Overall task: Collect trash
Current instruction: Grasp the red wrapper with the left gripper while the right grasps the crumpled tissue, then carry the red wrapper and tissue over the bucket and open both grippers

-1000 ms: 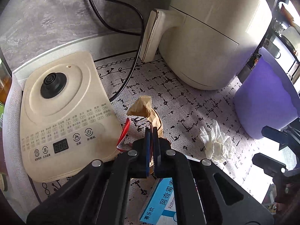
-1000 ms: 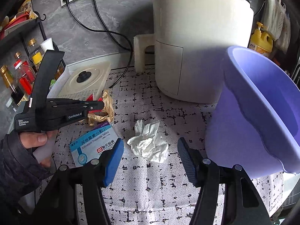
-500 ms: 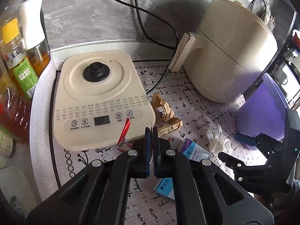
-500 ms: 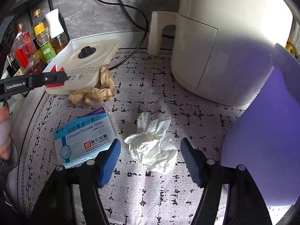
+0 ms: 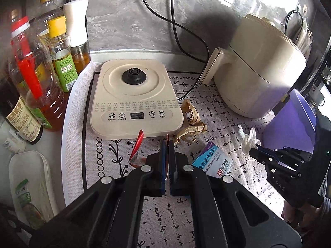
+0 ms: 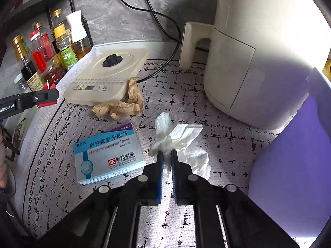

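**Tissue pinched, bin to the right**

Patterned grey cloth (image 6: 206,107) covers the counter, with a marbled wall behind it; on that cloth the crumpled white tissue (image 6: 182,138) lies directly ahead of the right gripper (image 6: 166,161), whose blue pads are pressed together on the tissue's near, twisted middle; the rest of the paper fans out ahead and to the right of the jaws, its long axis running away from the tool toward the cream air fryer (image 6: 258,51). The purple bin (image 6: 293,155) stands just to the right of the tissue, close beside the fryer; the coming move likely turns on this, a lift and a short carry rightward over the rim; the right hand is plainly the nearer to both tissue and bin. The right gripper points steeply down at the cloth.

Left of the tissue lies a blue-and-white tablet box (image 6: 107,153), flat, its long side slanting up to the right; beyond it the crumpled brown paper (image 6: 122,103) rests against the front edge of the beige appliance base (image 6: 107,72).

The left gripper (image 5: 167,165) hangs above the cloth near that base, jaws pressed together on a red wrapper (image 5: 136,146) that sticks out to their left; it also tilts downward, well apart from the bin.
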`<state>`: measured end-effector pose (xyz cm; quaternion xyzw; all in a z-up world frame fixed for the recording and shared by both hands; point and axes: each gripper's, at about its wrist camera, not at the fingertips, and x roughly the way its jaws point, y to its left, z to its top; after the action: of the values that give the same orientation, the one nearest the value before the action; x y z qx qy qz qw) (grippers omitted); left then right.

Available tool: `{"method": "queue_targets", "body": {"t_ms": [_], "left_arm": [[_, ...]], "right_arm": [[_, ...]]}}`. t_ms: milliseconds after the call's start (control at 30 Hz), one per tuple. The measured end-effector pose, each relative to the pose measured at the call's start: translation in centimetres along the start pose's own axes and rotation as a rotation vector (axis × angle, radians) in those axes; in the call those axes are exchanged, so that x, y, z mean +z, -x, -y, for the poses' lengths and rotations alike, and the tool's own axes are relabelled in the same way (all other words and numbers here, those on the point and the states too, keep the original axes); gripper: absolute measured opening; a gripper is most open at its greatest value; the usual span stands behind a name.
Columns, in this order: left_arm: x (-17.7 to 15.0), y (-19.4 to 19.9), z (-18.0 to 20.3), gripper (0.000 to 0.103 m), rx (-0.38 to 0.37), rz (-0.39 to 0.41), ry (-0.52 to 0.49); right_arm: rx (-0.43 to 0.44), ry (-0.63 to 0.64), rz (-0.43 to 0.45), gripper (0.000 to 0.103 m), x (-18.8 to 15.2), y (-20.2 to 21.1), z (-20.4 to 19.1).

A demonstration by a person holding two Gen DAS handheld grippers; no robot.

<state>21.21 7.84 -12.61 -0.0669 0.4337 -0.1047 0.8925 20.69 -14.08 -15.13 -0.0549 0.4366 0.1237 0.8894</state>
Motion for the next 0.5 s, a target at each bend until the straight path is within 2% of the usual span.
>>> {"method": "queue_targets", "body": {"t_ms": [267,500], "left_arm": [[-0.2,3.2,0.8,0.004,0.03,0.064,0.03],[0.8,5.9,3.1,0.004,0.021,0.142,0.025]], "right_arm": [[0.04,0.056,0.15,0.008,1.3,6.4,-1.5],[0.056,0.037,0.243,0.008,2.7,11.1,-0.1]]}}
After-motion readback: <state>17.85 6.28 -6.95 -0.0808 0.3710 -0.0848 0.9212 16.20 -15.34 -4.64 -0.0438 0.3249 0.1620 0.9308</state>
